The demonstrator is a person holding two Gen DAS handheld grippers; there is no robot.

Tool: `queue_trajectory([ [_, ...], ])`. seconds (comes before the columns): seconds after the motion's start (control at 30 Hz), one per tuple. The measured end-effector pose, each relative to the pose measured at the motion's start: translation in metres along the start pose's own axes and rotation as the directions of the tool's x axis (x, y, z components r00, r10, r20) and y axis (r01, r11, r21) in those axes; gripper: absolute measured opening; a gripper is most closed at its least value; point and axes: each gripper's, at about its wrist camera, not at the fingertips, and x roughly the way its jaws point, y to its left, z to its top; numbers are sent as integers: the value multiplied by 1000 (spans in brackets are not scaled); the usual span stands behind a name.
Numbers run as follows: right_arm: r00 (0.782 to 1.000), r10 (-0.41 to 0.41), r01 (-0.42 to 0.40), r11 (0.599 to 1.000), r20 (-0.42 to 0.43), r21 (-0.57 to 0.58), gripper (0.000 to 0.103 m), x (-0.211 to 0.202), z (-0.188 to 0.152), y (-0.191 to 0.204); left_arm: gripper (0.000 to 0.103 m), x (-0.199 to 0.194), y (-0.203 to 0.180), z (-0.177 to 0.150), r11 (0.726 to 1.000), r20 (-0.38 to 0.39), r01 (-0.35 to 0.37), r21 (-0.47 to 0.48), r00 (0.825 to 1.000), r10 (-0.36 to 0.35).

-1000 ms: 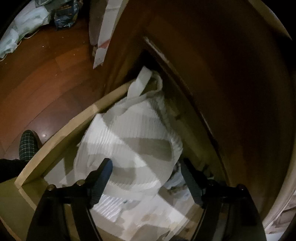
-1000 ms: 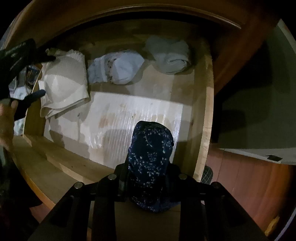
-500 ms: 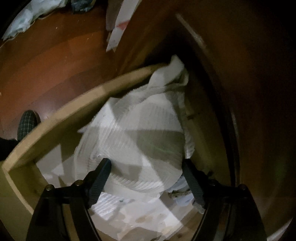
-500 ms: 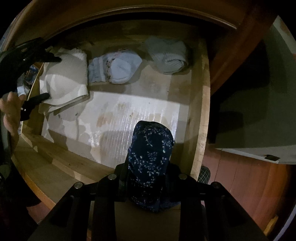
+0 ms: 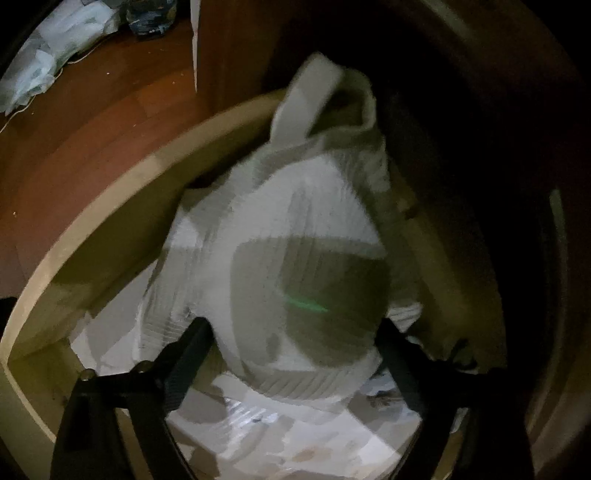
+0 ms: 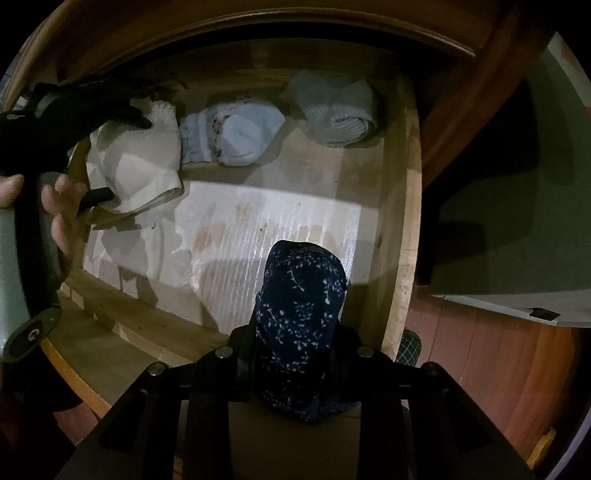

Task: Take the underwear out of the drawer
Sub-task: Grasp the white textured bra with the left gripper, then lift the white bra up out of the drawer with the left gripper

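An open wooden drawer [image 6: 399, 206] holds folded underwear. A white ribbed garment [image 5: 288, 266] lies in the drawer's left back corner; it also shows in the right wrist view [image 6: 140, 170]. My left gripper [image 5: 291, 343] is open, its fingers straddling this garment on both sides. My right gripper [image 6: 295, 354] is shut on a dark blue floral-print underwear [image 6: 299, 317] and holds it above the drawer's front. A pale blue rolled piece [image 6: 236, 138] and a grey-blue rolled piece [image 6: 336, 110] lie along the drawer's back.
The drawer bottom has a white liner [image 6: 258, 236]. The dark wood cabinet front [image 6: 258, 26] overhangs the back. Red-brown wood floor [image 5: 74, 122] lies to the left, with white bags [image 5: 48, 55] on it. A grey-green furniture surface [image 6: 517, 229] stands to the right.
My left gripper has moved forward over the white garment, so its open fingers now flank it closely. My right gripper has held still with the blue underwear.
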Motion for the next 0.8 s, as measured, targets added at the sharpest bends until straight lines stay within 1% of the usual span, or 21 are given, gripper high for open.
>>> queue_trajectory([
  [0.1, 1000, 0, 0, 1000, -1, -2, 26, 0, 0, 1, 93, 10, 0, 3, 999, -42, -11, 34, 999, 12],
  [0.23, 1000, 1, -1, 1000, -1, -5, 26, 0, 0, 2, 92, 17, -8, 3, 994, -64, -49, 94, 996, 55],
  [0.3, 1000, -1, 1, 1000, -2, -5, 26, 1, 0, 2, 88, 20, -10, 4, 993, -69, -64, 99, 995, 71],
  [0.33, 1000, 0, 0, 1000, -2, -5, 26, 1, 0, 2, 86, 19, -7, -3, 992, -73, -68, 106, 994, 76],
  [0.37, 1000, 0, 0, 1000, -2, -5, 26, 1, 0, 3, 85, 19, -7, -2, 991, -82, -72, 114, 993, 82],
  [0.43, 1000, 0, 0, 1000, -2, -5, 26, 1, 1, 3, 80, 21, -12, -1, 985, -105, -83, 148, 989, 99],
  [0.47, 1000, 0, 0, 1000, -1, -5, 26, 1, 1, 3, 78, 19, -7, -2, 982, -114, -90, 165, 987, 110],
  [0.5, 1000, 0, 0, 1000, -1, -6, 26, 1, 1, 3, 78, 21, -8, -2, 978, -133, -94, 187, 984, 120],
  [0.53, 1000, -1, 1, 1000, -1, -6, 26, 1, 2, 4, 78, 25, -10, -2, 970, -163, -103, 220, 977, 141],
  [0.6, 1000, -3, 3, 1000, -2, -8, 26, 1, 1, 5, 78, 28, -14, -2, 959, -187, -111, 262, 969, 163],
  [0.67, 1000, -1, 1, 1000, -1, -9, 26, 1, 2, 6, 77, 33, -18, -2, 947, -221, -119, 299, 957, 190],
  [0.77, 1000, 0, 0, 1000, -3, -10, 26, 2, 2, 7, 77, 39, -24, -2, 928, -247, -126, 350, 943, 221],
  [0.8, 1000, 0, 0, 1000, -4, -10, 26, 3, 2, 7, 77, 41, -19, -9, 921, -248, -127, 368, 941, 229],
])
